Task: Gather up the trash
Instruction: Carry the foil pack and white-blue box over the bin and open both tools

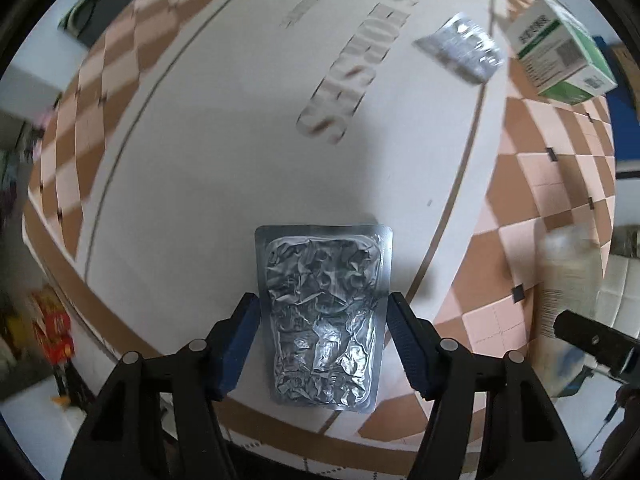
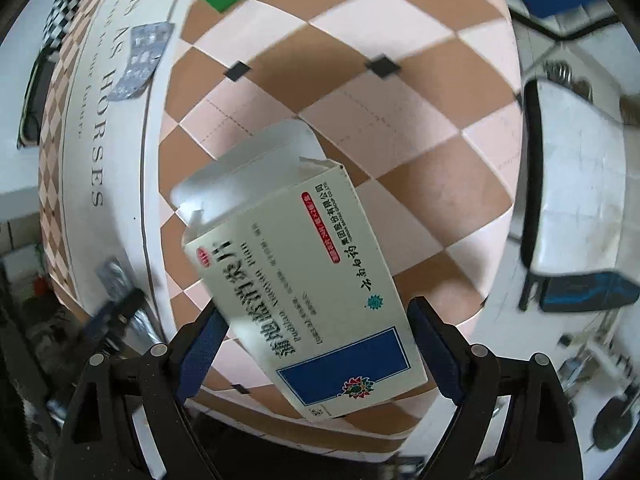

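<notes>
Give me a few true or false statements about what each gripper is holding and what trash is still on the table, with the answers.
1. The left gripper has a crumpled silver blister pack between its fingers. True.
2. The right gripper is closed on a glass bottle. False: it grips a white medicine box with a blue panel.
3. The medicine box's end flap is open. True.
4. A second blister pack lies farther off on the white strip of the table. True.
5. The green and white box sits between the left gripper's fingers. False: it stands far off, near the table's far edge.
</notes>
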Demonstrator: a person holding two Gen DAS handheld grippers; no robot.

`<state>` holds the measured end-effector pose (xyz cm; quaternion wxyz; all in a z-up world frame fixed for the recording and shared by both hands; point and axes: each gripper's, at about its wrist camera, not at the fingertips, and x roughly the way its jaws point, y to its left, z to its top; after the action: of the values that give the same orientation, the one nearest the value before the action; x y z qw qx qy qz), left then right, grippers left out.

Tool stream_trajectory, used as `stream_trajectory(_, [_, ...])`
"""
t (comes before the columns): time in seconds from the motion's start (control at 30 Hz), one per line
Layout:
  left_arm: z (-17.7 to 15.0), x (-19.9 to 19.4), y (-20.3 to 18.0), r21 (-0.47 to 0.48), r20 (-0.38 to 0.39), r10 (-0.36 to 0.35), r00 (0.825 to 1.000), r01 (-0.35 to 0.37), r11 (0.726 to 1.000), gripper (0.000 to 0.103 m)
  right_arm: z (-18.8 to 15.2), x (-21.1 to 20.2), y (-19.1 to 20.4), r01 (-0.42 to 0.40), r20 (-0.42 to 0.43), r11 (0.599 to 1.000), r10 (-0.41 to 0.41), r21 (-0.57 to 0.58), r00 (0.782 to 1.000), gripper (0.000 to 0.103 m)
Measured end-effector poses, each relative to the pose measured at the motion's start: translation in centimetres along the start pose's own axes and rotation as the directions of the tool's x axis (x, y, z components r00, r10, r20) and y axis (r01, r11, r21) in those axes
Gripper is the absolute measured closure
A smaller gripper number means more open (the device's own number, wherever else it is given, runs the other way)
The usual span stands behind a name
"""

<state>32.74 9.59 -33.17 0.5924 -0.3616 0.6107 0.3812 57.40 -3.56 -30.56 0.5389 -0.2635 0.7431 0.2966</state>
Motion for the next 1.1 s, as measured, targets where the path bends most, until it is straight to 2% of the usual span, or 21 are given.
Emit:
stream_trajectory(0.1, [0.5, -0.5, -0.8, 0.072, 0.031, 0.014, 0.999, -0.016, 0.997, 0.041, -0.1, 0.1, 1.3, 0.050, 0.017, 0.996, -0.049, -0.075, 0.999, 0.009])
stream_trajectory(0.3, [1.1, 0.5, -1.0, 0.121, -0.010, -0.006, 1.000, 0.007, 0.993, 0.041, -0.3, 0.7, 4.0, 0.148, 0.059, 0.973, -0.140, -0.178, 0.988, 0.010])
stream_trajectory(0.33, [1.4, 1.0, -1.4, 0.118, -0.029, -0.002, 1.000, 0.006, 0.993, 0.040, -0.4, 0.8, 4.1, 0.142, 0.064, 0.974, -0.133, -0.179, 0.989, 0.013])
stream_trajectory(0.37, [1.3, 1.3, -1.1, 0.107, -0.044, -0.007, 0.999, 0.011, 0.994, 0.040, -0.5, 0.9, 4.4, 0.139, 0.069, 0.975, -0.128, -0.173, 0.989, 0.024])
stream_trajectory(0.43, [1.3, 1.5, -0.8, 0.110, -0.042, -0.021, 0.999, 0.025, 0.994, 0.038, -0.9, 0.9, 4.0, 0.133, 0.085, 0.978, -0.120, -0.159, 0.989, 0.024])
stream_trajectory(0.47, [1.2, 1.6, -0.9, 0.129, -0.049, -0.018, 0.999, 0.024, 0.991, 0.032, -1.0, 0.8, 3.9, 0.122, 0.091, 0.982, -0.109, -0.146, 0.990, 0.025])
stream_trajectory(0.53, [0.7, 2.0, -1.1, 0.163, -0.051, -0.006, 0.999, 0.015, 0.986, 0.029, -1.3, 1.2, 3.3, 0.119, 0.097, 0.985, -0.107, -0.124, 0.990, 0.025])
stream_trajectory(0.73, [0.5, 2.1, -1.5, 0.135, -0.031, -0.020, 0.999, 0.024, 0.991, 0.030, -0.7, 2.5, 3.3, 0.119, 0.063, 0.988, -0.113, -0.098, 0.992, 0.019])
stream_trajectory(0.8, [0.4, 1.9, -1.1, 0.126, -0.020, -0.018, 1.000, 0.021, 0.992, 0.034, -0.1, 2.3, 4.0, 0.139, 0.061, 0.984, -0.133, -0.111, 0.989, 0.019])
stream_trajectory(0.87, [-0.3, 1.2, -1.0, 0.115, -0.012, -0.018, 1.000, 0.019, 0.993, 0.041, -0.2, 2.3, 4.4, 0.153, 0.071, 0.981, -0.145, -0.119, 0.987, 0.019])
stream_trajectory(0.93, [-0.5, 1.0, -0.8, 0.120, -0.016, -0.026, 1.000, 0.027, 0.992, 0.041, -0.4, 2.2, 4.7, 0.169, 0.085, 0.978, -0.159, -0.124, 0.984, 0.023])
stream_trajectory(1.1, [-0.8, 0.1, -0.3, 0.153, 0.011, -0.010, 1.000, 0.008, 0.988, 0.041, -1.1, 1.4, 4.5, 0.128, 0.099, 0.989, -0.121, -0.073, 0.988, 0.024])
